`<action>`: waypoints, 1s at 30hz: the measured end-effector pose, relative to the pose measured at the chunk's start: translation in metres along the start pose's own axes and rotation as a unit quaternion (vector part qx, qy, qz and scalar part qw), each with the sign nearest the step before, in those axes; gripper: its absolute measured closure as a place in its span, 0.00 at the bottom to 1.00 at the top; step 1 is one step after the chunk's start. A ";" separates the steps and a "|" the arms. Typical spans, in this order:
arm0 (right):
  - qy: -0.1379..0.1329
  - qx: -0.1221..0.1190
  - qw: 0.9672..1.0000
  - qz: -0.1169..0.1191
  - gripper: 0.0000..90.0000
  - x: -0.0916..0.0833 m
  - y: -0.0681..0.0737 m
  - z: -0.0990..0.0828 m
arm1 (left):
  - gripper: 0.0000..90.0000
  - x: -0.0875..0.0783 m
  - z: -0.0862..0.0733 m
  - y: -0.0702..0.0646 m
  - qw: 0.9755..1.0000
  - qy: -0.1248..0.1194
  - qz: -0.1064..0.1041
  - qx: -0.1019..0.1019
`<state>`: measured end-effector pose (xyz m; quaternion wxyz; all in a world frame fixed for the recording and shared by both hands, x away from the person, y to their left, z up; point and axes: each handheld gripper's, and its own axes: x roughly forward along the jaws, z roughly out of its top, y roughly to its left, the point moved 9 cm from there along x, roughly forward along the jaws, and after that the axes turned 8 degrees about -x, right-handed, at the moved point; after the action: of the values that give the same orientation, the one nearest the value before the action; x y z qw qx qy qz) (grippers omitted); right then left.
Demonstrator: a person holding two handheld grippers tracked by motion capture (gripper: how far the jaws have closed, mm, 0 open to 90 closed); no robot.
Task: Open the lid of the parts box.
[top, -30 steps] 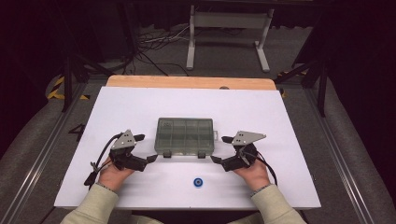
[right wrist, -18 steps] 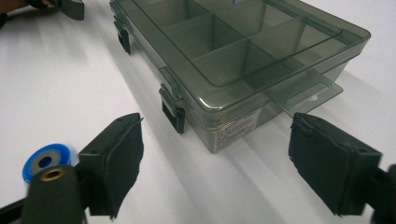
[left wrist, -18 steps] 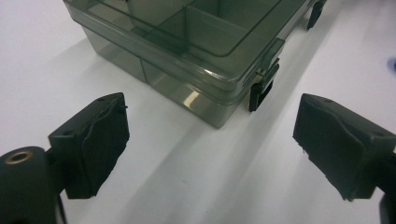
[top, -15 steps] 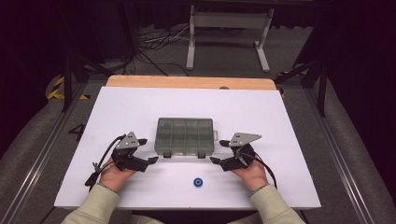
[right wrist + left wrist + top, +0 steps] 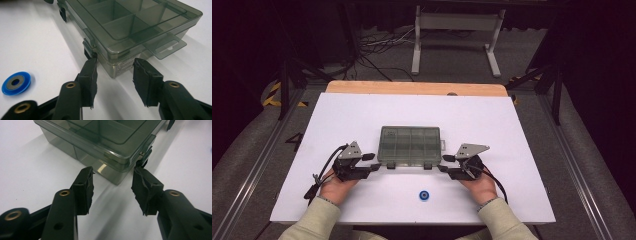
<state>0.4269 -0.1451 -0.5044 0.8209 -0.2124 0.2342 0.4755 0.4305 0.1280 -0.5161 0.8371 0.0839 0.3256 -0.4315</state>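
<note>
Left gripper: your jaws have just been closing. They now stand narrower than in the earlier high views, one at each side of the near left corner of the compartment box; no pad presses on it.

Right gripper: your jaws have likewise just been closing, drawn in about the box's near right corner, one pad tip at its latch.
</note>
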 end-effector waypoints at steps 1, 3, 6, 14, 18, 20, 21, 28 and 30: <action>0.000 -0.001 1.000 -0.001 0.64 0.000 0.000 0.000 | 0.60 0.000 0.000 0.000 1.000 0.000 0.000 0.001; 0.001 -0.005 1.000 -0.001 0.70 0.000 0.001 0.000 | 0.64 0.000 0.000 0.000 1.000 -0.001 0.000 0.003; 0.000 -0.010 1.000 -0.004 0.74 0.000 0.001 0.000 | 0.67 0.001 0.000 -0.002 1.000 0.002 -0.001 0.008; 0.002 -0.014 1.000 -0.007 0.79 -0.001 0.001 0.000 | 0.76 0.001 0.000 -0.004 1.000 0.004 -0.004 0.020; 0.002 -0.015 1.000 -0.008 0.80 -0.001 0.000 0.000 | 0.77 0.001 -0.001 -0.005 1.000 0.006 -0.005 0.021; 0.002 -0.015 1.000 -0.008 0.80 -0.001 0.000 0.000 | 0.78 0.000 -0.001 -0.006 1.000 0.007 -0.007 0.018; 0.001 -0.015 1.000 -0.008 0.80 -0.001 0.000 0.000 | 0.78 0.000 -0.001 -0.005 1.000 0.006 -0.006 0.019; 0.001 -0.015 1.000 -0.007 0.80 -0.001 0.000 0.000 | 0.79 -0.002 0.002 -0.005 1.000 -0.006 -0.011 0.017; 0.001 -0.016 1.000 -0.007 0.80 -0.001 0.000 0.000 | 0.79 -0.002 0.002 -0.005 1.000 -0.006 -0.010 0.017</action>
<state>0.4262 -0.1454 -0.5039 0.8205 -0.2277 0.2262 0.4730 0.4269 0.1257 -0.5130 0.8331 0.0918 0.3142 -0.4458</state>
